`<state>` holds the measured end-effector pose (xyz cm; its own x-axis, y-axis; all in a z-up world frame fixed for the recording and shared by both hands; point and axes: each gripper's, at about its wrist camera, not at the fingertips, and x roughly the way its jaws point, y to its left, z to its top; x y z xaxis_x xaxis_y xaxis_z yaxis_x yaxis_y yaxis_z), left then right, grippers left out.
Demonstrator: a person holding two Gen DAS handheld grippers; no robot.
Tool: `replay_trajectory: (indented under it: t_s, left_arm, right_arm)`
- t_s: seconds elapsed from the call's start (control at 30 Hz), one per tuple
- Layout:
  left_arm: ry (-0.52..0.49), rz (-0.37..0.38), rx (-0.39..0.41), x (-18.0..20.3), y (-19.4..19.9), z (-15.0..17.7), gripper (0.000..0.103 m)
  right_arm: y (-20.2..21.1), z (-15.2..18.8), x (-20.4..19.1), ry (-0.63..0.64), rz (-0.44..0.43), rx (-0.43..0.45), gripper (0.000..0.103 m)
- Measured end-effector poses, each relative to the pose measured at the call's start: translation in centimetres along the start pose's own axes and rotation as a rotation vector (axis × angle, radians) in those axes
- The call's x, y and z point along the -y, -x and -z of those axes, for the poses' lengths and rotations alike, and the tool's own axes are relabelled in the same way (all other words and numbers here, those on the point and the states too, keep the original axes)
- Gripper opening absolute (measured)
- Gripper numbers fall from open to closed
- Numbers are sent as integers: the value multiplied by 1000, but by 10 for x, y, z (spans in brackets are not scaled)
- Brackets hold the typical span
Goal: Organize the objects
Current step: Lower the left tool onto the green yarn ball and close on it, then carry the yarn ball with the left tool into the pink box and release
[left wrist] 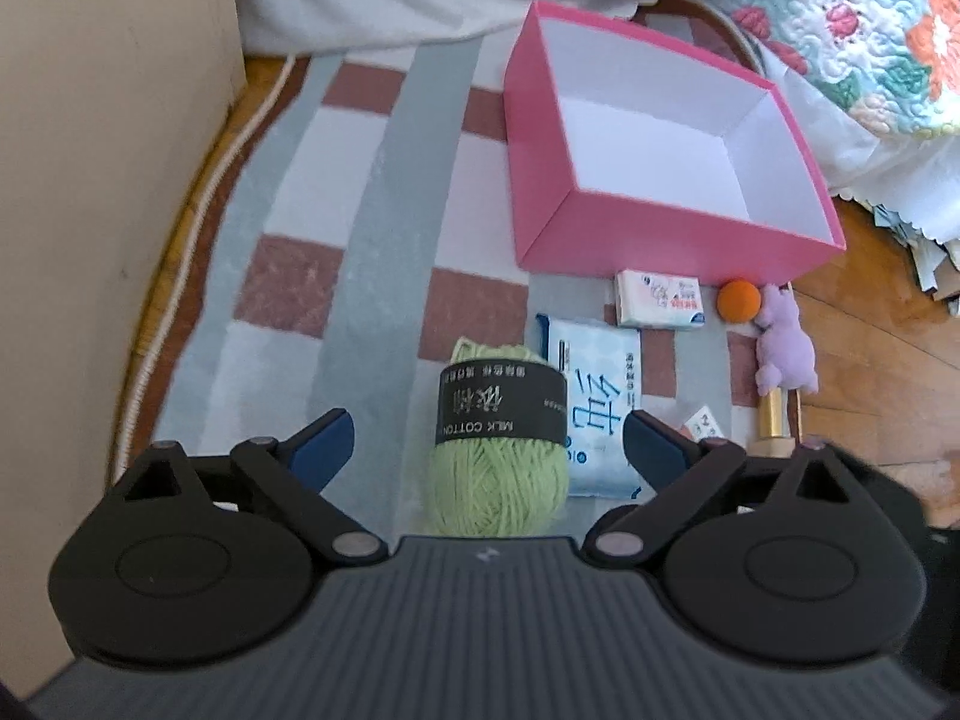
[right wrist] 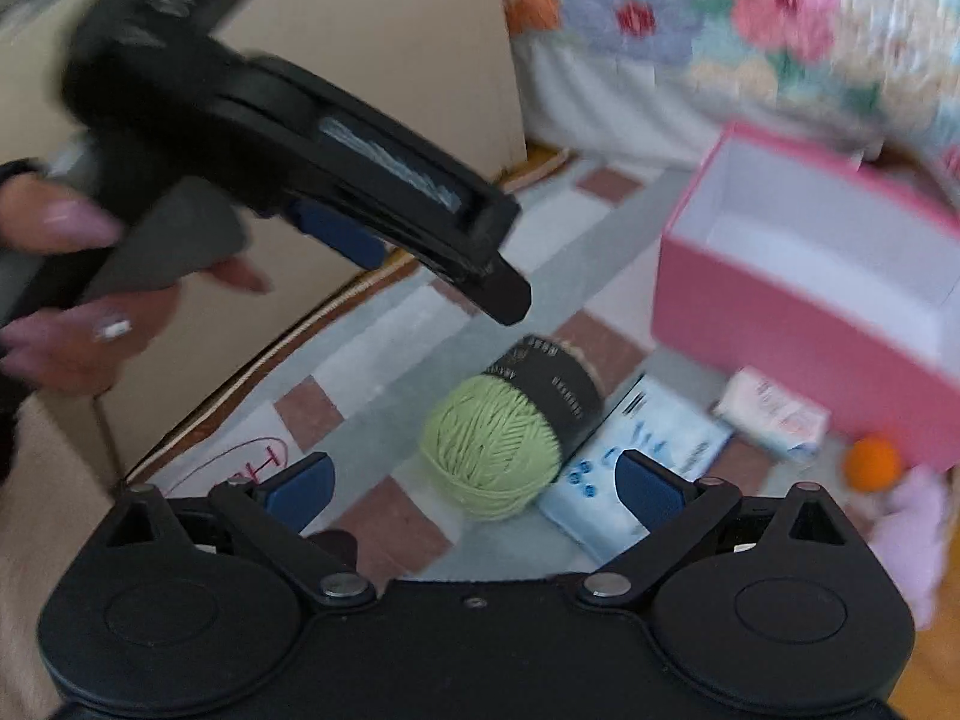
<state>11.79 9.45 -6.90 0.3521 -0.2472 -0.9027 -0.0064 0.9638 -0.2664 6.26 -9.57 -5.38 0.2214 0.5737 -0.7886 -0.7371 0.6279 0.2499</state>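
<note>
Both views are taken steeply downward from close above the rug (left wrist: 360,240). Left wrist view is aimed straight over the green yarn (left wrist: 501,450); right wrist view is angled from its side. Yarn and pink box (right wrist: 780,324) are shared.

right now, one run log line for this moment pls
phase: approach | left gripper: open, over green yarn ball, not gripping | right gripper: open, empty | pink box: empty | rest on rug

Soft daylight, even and bright, hardly any shadows. Left wrist view fairly sharp, edges bowed by the fisheye. Right wrist view smeared with motion blur, the pink box (right wrist: 798,306) and quilt (right wrist: 750,18) streaking.
</note>
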Motion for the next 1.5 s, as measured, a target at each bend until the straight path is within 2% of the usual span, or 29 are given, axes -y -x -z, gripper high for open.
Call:
replay_trajectory:
  t_s: [0.17, 0.23, 0.3, 0.33, 0.4, 0.43, 0.53, 0.67, 0.77, 0.97, 1.1, 1.23, 1.5]
  left_arm:
    - [59, 48, -38, -19, -28, 3, 92]
    - [100, 90, -55, -25, -38, 4, 92]
    - [97, 95, -64, -25, -47, 6, 90]
    - [90, 96, -63, -25, -51, 8, 87]
    - [81, 97, -79, -23, -60, 12, 68]
    - [89, 105, -97, -23, -65, 15, 64]
    - [145, 161, -129, -28, -73, 21, 57]
    - [177, 177, -106, -28, -72, 25, 51]
    - [214, 186, -97, -30, -72, 28, 50]
    - [226, 188, -44, -22, -55, 38, 47]
    - [213, 202, 8, -8, -35, 46, 47]
    - [155, 211, 46, 11, -15, 47, 47]
    - [127, 253, 44, 48, 14, 42, 47]
  right_arm:
    - [-41, 8, 9, -97, -57, -35, 98]
    - [-49, 12, 11, -138, -78, -28, 98]
    - [-56, 14, 12, -152, -88, -19, 98]
    - [-59, 15, 11, -149, -79, -16, 98]
    - [-67, 19, 9, -150, -47, -14, 97]
    - [-71, 21, 9, -158, -30, -19, 97]
    - [-78, 27, 10, -172, 11, -20, 89]
    - [-72, 31, 5, -152, 39, 5, 74]
    - [-68, 33, 0, -136, 36, 14, 65]
    - [-60, 35, -2, -78, 56, 28, 59]
    - [-48, 34, 1, -28, 57, 46, 59]
    - [-28, 32, 6, -12, 55, 66, 59]
    - [17, 34, 7, 34, 95, 90, 58]
